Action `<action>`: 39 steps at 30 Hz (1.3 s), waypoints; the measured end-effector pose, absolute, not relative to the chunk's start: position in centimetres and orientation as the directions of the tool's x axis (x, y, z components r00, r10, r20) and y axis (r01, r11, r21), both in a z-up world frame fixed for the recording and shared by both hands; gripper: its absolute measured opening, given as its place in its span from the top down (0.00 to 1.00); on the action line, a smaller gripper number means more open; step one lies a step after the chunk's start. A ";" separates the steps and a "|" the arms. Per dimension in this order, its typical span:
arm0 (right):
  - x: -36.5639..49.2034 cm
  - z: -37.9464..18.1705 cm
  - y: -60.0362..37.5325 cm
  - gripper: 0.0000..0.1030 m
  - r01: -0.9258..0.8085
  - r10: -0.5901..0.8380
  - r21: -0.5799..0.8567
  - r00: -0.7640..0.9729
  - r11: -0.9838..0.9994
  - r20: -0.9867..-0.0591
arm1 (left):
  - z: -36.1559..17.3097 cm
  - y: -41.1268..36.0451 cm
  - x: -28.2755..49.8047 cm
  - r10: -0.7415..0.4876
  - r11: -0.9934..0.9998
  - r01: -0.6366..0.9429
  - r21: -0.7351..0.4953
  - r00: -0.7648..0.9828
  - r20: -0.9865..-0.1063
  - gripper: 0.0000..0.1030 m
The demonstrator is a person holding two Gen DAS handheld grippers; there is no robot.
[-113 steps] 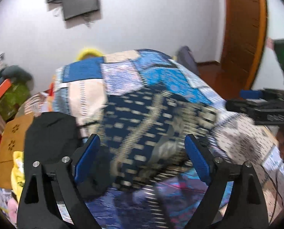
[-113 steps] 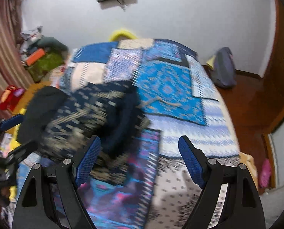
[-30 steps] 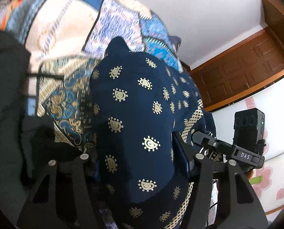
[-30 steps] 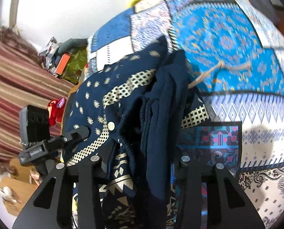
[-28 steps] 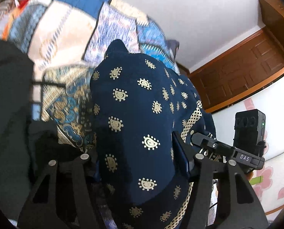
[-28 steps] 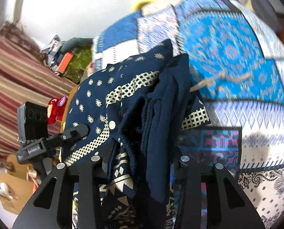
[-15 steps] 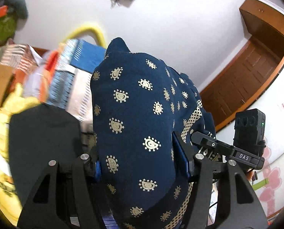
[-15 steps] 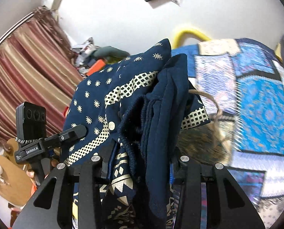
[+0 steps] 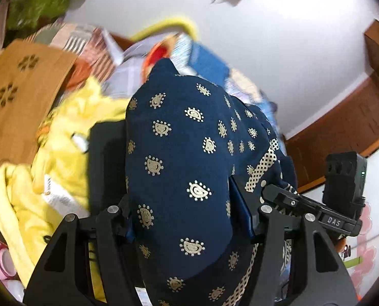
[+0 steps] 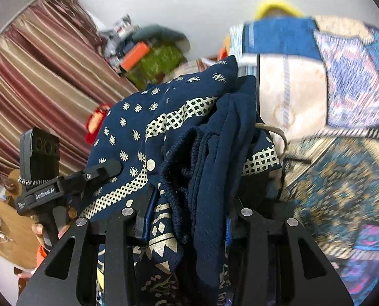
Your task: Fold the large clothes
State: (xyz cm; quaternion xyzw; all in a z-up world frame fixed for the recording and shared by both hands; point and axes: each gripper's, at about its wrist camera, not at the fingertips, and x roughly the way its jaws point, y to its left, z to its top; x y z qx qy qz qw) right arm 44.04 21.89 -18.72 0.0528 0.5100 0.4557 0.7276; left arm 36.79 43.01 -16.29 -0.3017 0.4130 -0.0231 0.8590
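A folded navy garment with gold paisley dots and a checked gold band [image 9: 184,153] is held up between both grippers. My left gripper [image 9: 189,219] is shut on its left end. My right gripper [image 10: 187,216] is shut on its right end, where the bunched waistband and a drawstring [image 10: 276,132] show. The garment [image 10: 164,132] hangs above the patchwork bedspread [image 10: 342,97]. Each gripper shows in the other's view, the right one [image 9: 317,211] and the left one [image 10: 62,186]. The fingertips are hidden by cloth.
A pile of yellow clothes [image 9: 62,137] and a black garment [image 9: 105,153] lie below the left gripper, beside a tan patterned cloth [image 9: 18,89]. A striped curtain [image 10: 36,81] and clutter [image 10: 148,51] stand at the left. A wooden door [image 9: 347,127] is at the right.
Both grippers, still shut on the garment, have swung left with it. The bedspread has slid right out of the left view, and the yellow clothes pile and tan cloth have come in.
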 end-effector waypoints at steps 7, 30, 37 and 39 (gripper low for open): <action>45.5 -22.5 22.2 0.54 -0.570 0.669 0.525 0.058 0.632 -0.741 | -21.9 44.5 37.2 -0.331 0.774 -0.233 -0.589 0.644 -0.690 0.35; 34.8 -15.0 15.5 0.37 -0.702 0.428 -0.003 0.437 0.712 -0.792 | -17.3 37.2 26.1 0.096 0.921 -0.353 -0.161 0.610 -0.786 0.12; 30.2 -7.2 12.1 0.37 -0.713 0.569 0.056 0.507 0.699 -0.647 | -10.3 31.9 21.1 0.232 0.944 -0.330 -0.020 0.704 -0.671 0.12; 27.9 -4.7 11.1 0.37 -0.719 0.605 0.050 0.542 0.693 -0.583 | -8.0 30.4 19.6 0.242 0.950 -0.313 -0.005 0.745 -0.622 0.12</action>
